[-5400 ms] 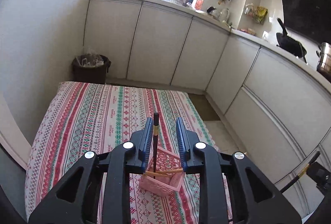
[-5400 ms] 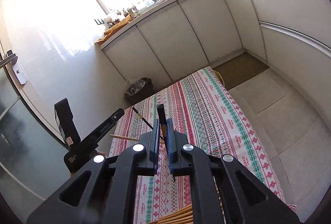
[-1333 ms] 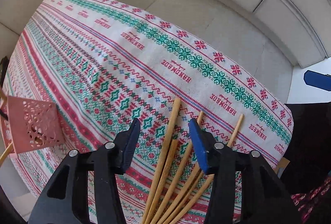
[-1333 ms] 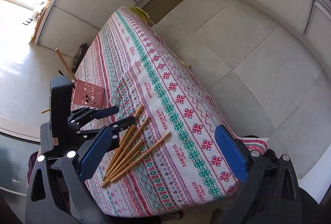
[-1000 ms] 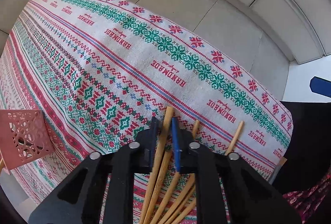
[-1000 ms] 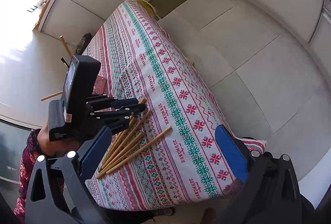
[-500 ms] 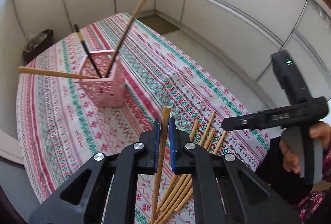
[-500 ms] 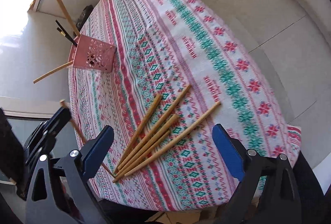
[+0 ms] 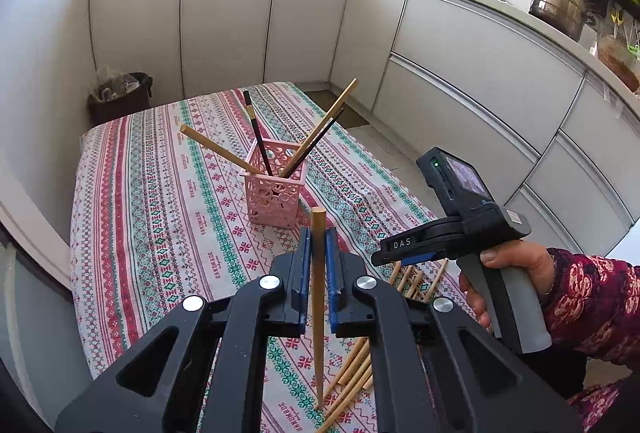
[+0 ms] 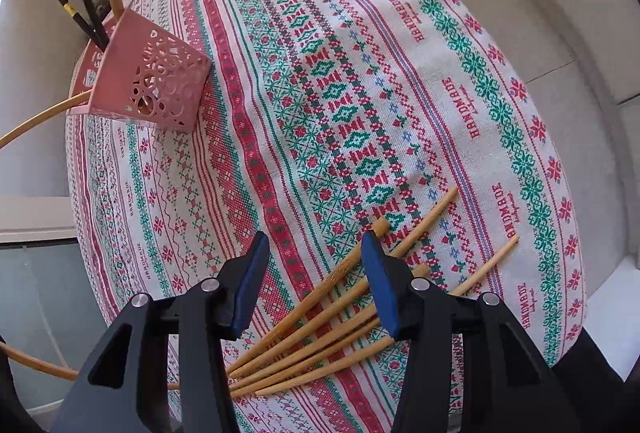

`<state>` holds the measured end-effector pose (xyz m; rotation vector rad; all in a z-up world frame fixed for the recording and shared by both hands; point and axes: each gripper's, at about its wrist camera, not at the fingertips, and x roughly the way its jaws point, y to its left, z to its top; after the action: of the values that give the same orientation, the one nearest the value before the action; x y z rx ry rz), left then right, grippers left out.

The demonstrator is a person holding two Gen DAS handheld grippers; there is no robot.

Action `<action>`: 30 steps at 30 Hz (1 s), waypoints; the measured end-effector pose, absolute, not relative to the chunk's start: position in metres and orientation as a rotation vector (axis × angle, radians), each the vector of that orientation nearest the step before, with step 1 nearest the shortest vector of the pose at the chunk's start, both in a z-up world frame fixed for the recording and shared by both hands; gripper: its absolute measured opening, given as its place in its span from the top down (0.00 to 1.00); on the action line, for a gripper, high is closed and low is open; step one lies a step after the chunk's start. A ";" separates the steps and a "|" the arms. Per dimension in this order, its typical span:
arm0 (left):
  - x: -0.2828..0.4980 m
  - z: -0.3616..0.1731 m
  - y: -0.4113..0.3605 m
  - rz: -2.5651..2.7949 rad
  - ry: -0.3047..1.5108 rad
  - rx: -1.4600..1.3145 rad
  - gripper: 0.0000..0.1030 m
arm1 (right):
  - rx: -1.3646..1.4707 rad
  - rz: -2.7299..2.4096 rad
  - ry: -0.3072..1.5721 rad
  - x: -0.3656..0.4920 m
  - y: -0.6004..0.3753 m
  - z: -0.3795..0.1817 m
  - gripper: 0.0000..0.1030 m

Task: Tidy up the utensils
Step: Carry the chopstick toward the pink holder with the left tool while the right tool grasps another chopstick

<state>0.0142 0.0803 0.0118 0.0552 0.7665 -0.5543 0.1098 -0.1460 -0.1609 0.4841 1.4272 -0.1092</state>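
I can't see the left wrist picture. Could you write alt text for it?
The left gripper is shut on an upright wooden chopstick above a patterned tablecloth. Ahead stands a pink basket holding four chopsticks; the right gripper hovers over loose chopsticks.

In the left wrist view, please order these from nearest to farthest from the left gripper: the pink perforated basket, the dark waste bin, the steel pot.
Measured from the left gripper:
1. Pink perforated basket, just ahead on the cloth.
2. Dark waste bin, on the floor, far left.
3. Steel pot, on the counter, far right.
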 end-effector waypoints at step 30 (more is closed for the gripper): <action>-0.013 0.068 0.105 -0.394 0.530 -0.057 0.94 | 0.627 0.166 0.858 0.039 -0.158 -0.073 0.92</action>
<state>-0.0127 0.1053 0.0681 -0.0572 0.5301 -0.3943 0.0390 -0.1583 -0.0734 0.6274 0.8585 0.1662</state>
